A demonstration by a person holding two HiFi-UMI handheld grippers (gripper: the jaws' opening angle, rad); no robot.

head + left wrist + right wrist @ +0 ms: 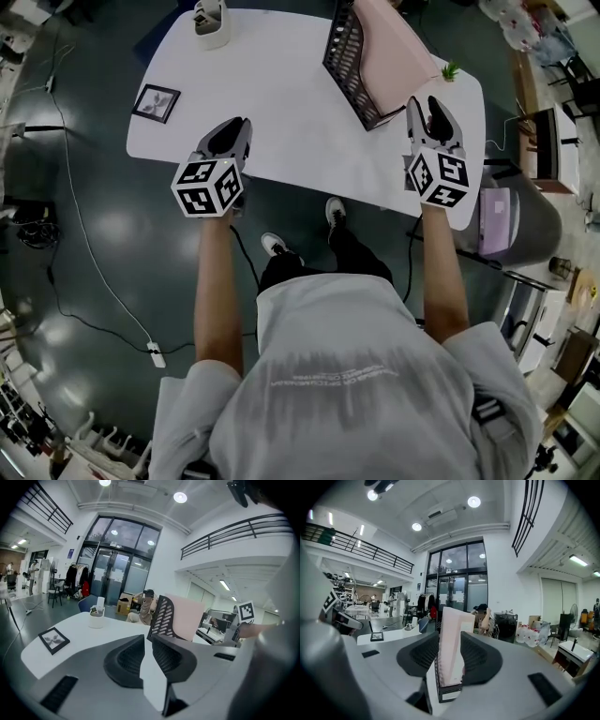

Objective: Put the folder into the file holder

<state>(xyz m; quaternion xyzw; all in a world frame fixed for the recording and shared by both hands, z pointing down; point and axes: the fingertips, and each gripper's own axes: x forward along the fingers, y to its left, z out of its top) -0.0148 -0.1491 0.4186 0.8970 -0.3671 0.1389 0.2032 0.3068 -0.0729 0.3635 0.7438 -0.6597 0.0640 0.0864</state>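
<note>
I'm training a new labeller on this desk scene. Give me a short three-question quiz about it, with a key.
1. True or false: the pink folder already stands in the black file holder.
2. In the head view, what lies near the left end of the table? A) a framed picture B) a stapler C) a phone
3. Fill in: the right tongs are gripping ____.

Key: 1 true; 2 A; 3 nothing. The jaws stand apart and the folder sits beyond them.
</note>
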